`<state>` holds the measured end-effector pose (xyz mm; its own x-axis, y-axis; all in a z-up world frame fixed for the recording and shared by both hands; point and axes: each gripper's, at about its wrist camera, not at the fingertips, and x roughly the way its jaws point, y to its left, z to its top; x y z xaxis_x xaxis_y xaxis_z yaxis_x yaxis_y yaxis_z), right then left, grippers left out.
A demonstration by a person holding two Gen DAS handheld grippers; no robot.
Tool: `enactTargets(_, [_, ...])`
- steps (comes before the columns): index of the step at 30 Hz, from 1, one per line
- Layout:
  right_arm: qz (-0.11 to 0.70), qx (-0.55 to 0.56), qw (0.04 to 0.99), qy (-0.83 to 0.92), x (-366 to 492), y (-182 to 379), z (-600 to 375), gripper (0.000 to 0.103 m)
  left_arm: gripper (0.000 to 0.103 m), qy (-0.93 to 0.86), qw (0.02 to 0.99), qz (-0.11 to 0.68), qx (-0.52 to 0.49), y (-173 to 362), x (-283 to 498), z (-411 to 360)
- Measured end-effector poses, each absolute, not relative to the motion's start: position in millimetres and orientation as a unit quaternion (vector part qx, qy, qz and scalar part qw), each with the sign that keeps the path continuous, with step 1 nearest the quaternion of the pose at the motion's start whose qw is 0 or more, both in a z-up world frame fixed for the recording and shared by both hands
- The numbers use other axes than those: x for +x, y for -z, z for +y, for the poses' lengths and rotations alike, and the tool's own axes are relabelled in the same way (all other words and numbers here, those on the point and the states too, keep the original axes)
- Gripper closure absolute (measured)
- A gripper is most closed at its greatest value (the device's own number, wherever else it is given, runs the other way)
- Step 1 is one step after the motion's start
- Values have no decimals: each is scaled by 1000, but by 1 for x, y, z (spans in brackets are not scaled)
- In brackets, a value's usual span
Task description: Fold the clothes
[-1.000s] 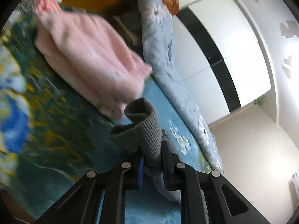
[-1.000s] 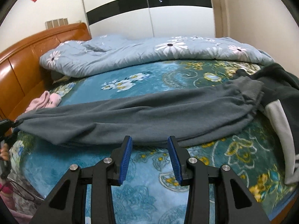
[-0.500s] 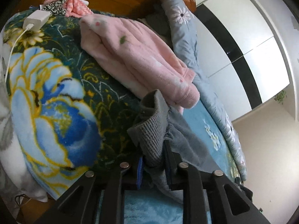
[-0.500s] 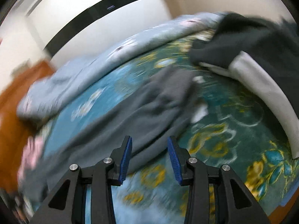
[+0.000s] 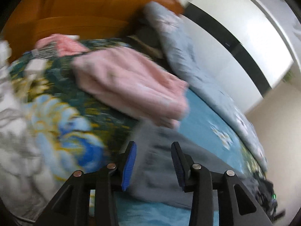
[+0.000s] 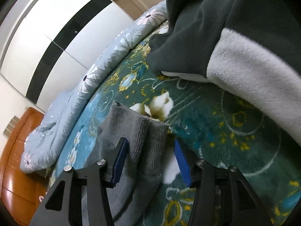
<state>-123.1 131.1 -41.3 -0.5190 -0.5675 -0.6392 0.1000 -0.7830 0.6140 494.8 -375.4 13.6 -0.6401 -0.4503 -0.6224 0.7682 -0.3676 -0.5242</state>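
Note:
Grey sweatpants (image 5: 161, 171) lie stretched across the floral bed cover (image 5: 62, 116). In the blurred left wrist view my left gripper (image 5: 153, 162) is open, its blue pads either side of the grey waist end, which lies loose on the bed. In the right wrist view my right gripper (image 6: 150, 160) is open, with the ribbed grey cuffs (image 6: 143, 131) of the pants between its jaws. The pads are not closed on the cuffs.
A folded pink garment (image 5: 131, 86) lies just beyond the left gripper, near the wooden headboard (image 5: 84, 9). A dark green fleece garment with white lining (image 6: 235, 43) lies right of the cuffs. A pale blue floral quilt (image 6: 97, 71) runs along the bed's far side.
My left gripper has opened and let go of the grey waistband, which now lies on the bed. My right gripper has swung to the pant cuffs and now straddles them.

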Motion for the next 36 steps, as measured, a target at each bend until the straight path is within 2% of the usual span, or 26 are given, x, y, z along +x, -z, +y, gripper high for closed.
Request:
enactTargets(1, [-268, 449, 202, 828, -125, 42, 131, 59, 60, 815, 359, 410, 199, -16, 480, -371])
enactTargets(2, [-272, 451, 206, 825, -124, 41, 131, 80, 59, 824, 338, 404, 207, -18, 464, -367])
enactTargets(3, [-277, 453, 210, 821, -124, 40, 132, 86, 59, 831, 324, 400, 213, -19, 454, -363])
enactTargets(11, [-244, 455, 194, 834, -119, 24, 135, 88, 58, 859, 178, 396, 272, -8, 356, -310])
enactTargets(17, [-189, 395, 253, 863, -84, -51, 107, 88, 58, 858, 129, 377, 324, 14, 290, -273])
enactTargets(21, [-128, 363, 297, 874, -50, -90, 69, 88, 58, 829, 101, 362, 414, 48, 250, -249])
enactTargets(23, [-97, 346, 319, 877, -32, -109, 51, 88, 58, 838, 105, 345, 409, 49, 252, -238])
enactTargets(28, [-19, 304, 370, 878, 11, -153, 3, 87, 57, 855, 104, 377, 342, 19, 289, -257])
enactTargets(36, [86, 323, 456, 825, 103, -98, -95, 87, 52, 841, 172, 435, 272, 6, 379, -311])
